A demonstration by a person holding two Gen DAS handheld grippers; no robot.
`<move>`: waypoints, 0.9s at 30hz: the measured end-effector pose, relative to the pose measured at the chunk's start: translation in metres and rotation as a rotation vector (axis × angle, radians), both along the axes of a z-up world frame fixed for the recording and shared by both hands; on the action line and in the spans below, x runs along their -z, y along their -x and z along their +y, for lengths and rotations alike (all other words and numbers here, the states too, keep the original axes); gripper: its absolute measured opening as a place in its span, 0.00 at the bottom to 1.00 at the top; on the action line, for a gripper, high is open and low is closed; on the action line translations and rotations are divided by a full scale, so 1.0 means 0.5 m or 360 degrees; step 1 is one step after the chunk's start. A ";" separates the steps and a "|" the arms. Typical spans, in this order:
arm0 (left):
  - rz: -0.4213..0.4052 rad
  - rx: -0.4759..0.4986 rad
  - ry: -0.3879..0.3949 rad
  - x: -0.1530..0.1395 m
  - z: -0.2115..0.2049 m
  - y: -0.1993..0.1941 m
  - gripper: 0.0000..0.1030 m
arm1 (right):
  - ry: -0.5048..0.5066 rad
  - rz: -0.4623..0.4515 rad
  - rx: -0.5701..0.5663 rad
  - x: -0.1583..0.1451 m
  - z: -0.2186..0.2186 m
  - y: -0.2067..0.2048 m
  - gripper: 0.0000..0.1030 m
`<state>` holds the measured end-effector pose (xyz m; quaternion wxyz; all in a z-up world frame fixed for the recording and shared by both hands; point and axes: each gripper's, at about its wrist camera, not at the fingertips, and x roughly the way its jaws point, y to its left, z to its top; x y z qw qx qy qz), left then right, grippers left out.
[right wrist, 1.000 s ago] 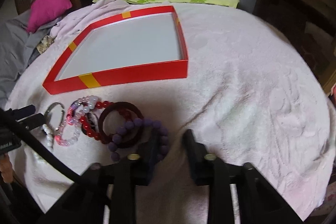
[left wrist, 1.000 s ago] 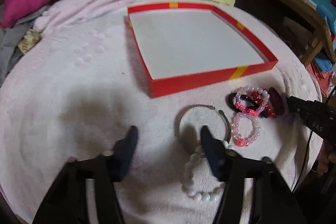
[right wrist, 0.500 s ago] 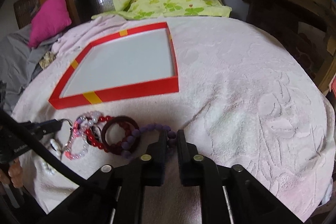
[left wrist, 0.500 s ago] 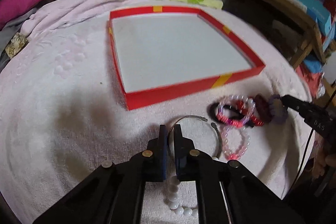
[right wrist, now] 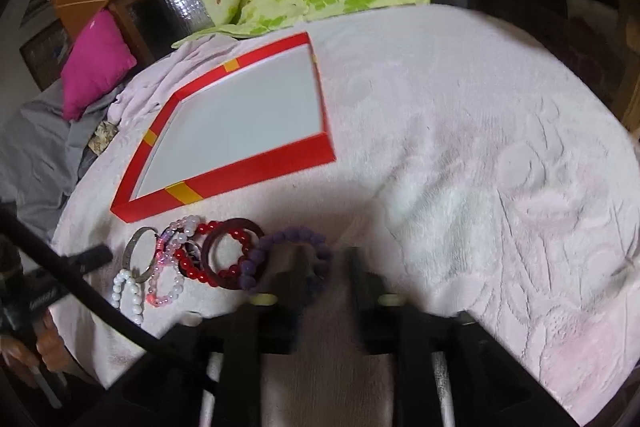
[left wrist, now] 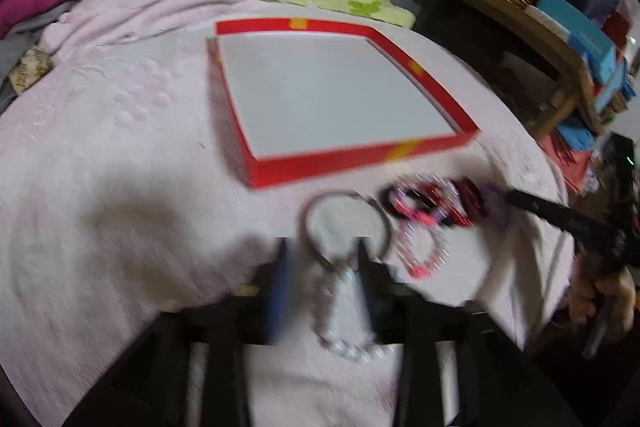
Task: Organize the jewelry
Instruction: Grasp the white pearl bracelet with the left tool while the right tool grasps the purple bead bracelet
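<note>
Left wrist view: left gripper fingers apart, straddling white bead bracelet beside metal bangle; red box holds nothing.

Right wrist view: right gripper fingers apart, touching purple bead bracelet; dark red bangle adjacent.

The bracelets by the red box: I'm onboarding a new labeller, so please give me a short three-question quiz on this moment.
1. True or false: the red box already holds a bracelet.
2. Which bracelet lies between the fingers of the left hand-held gripper? A) white bead bracelet B) purple bead bracelet C) dark red bangle
3. Fill in: the right hand-held gripper is ____, with the purple bead bracelet at its left finger.

Key: 1 false, its white floor is bare. 2 A. 3 open.
</note>
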<state>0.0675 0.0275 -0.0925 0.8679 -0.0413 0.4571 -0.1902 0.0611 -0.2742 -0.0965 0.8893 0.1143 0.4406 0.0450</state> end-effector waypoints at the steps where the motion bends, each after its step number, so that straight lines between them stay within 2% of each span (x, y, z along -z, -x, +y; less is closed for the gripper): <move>1: -0.0006 0.0027 -0.0026 0.001 -0.008 0.010 0.57 | 0.0018 -0.0005 0.0004 0.000 -0.002 0.002 0.47; 6: 0.0060 0.0126 -0.0114 0.024 -0.032 0.025 0.57 | 0.0077 -0.0004 -0.0072 0.008 0.008 0.003 0.48; 8: 0.0100 0.0121 -0.0119 0.036 -0.031 0.017 0.56 | 0.0131 0.0015 -0.0098 0.018 0.020 -0.002 0.48; 10: 0.0077 0.0123 -0.0106 0.029 -0.033 0.020 0.56 | 0.0203 0.0003 -0.0127 0.023 0.035 -0.008 0.49; 12: 0.0071 0.0145 -0.0111 0.029 -0.039 0.022 0.35 | 0.0247 -0.0013 -0.0158 0.027 0.047 -0.013 0.48; 13: 0.0070 0.0150 -0.0122 0.029 -0.042 0.019 0.32 | 0.0288 -0.0020 -0.0168 0.030 0.053 -0.015 0.44; 15: 0.0044 0.0176 -0.0146 0.027 -0.049 0.023 0.17 | 0.0379 -0.0046 -0.0199 0.032 0.067 -0.016 0.36; 16: 0.0040 0.0193 -0.0143 0.026 -0.051 0.024 0.12 | 0.0423 -0.0064 -0.0214 0.031 0.074 -0.015 0.26; 17: 0.0041 0.0203 -0.0136 0.025 -0.052 0.025 0.10 | 0.0446 -0.0070 -0.0218 0.030 0.075 -0.014 0.18; 22: 0.0017 0.0229 -0.0113 0.022 -0.048 0.035 0.10 | 0.0483 -0.0072 -0.0202 0.020 0.073 -0.007 0.15; 27: -0.0037 0.0207 -0.0052 0.002 -0.033 0.039 0.09 | 0.0399 -0.0134 -0.0143 -0.010 0.055 0.011 0.15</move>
